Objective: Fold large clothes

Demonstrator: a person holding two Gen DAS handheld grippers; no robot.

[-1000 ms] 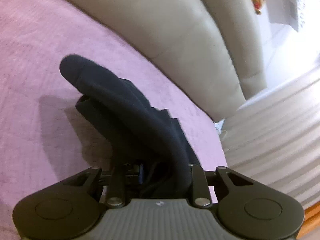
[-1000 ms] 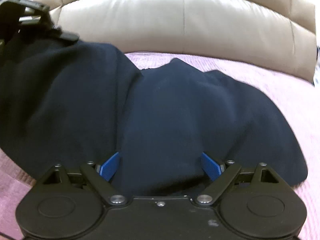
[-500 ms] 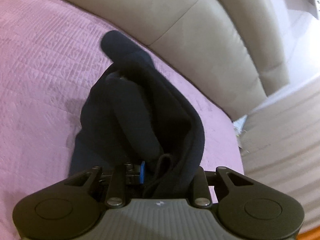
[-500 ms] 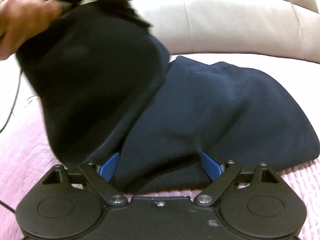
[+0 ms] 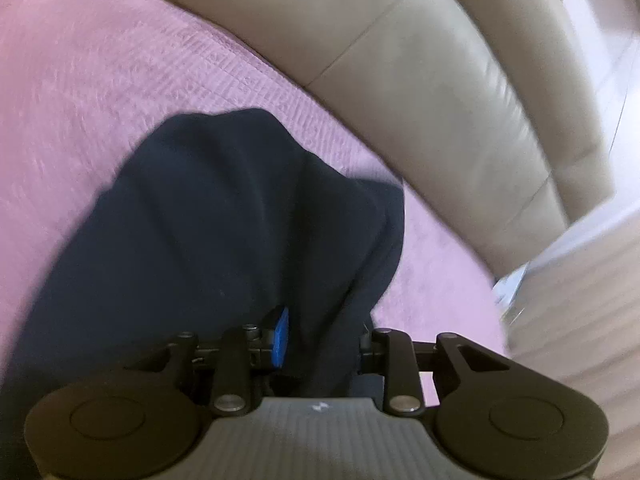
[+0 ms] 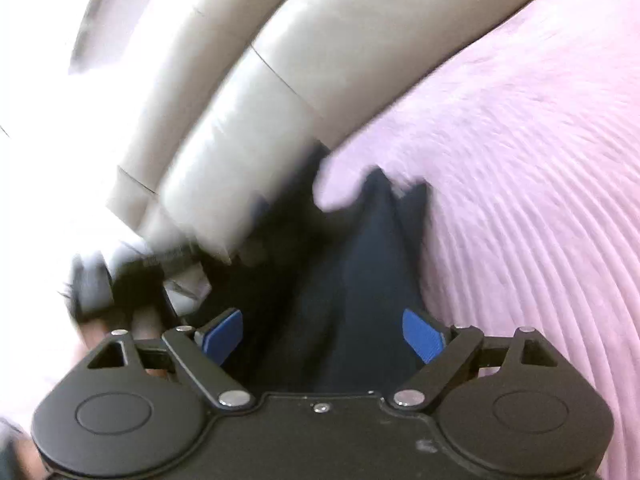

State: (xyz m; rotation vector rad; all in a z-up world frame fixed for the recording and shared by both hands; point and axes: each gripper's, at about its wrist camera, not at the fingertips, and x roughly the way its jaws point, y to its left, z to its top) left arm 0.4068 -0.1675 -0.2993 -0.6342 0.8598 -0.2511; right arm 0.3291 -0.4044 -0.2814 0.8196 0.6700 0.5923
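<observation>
A dark navy garment (image 5: 216,232) lies bunched on the pink bedspread (image 5: 80,92). My left gripper (image 5: 320,340) is shut on a thick fold of it; one blue pad (image 5: 282,336) shows beside the cloth. In the right wrist view the same garment (image 6: 360,280) runs forward between the blue pads (image 6: 424,334) of my right gripper (image 6: 324,332), which is open, with the cloth lying loose between them. The view is blurred by motion.
A beige padded leather headboard (image 5: 400,64) runs along the bed's far edge and shows in the right wrist view (image 6: 248,112) too. A hand with the other gripper (image 6: 132,280) shows at left. A striped surface (image 5: 580,320) lies to the right of the bed.
My left gripper has laid the lifted garment down over the bedspread, still clamped. My right gripper has swung sharply, so the headboard now stands at its left; its jaws stay open.
</observation>
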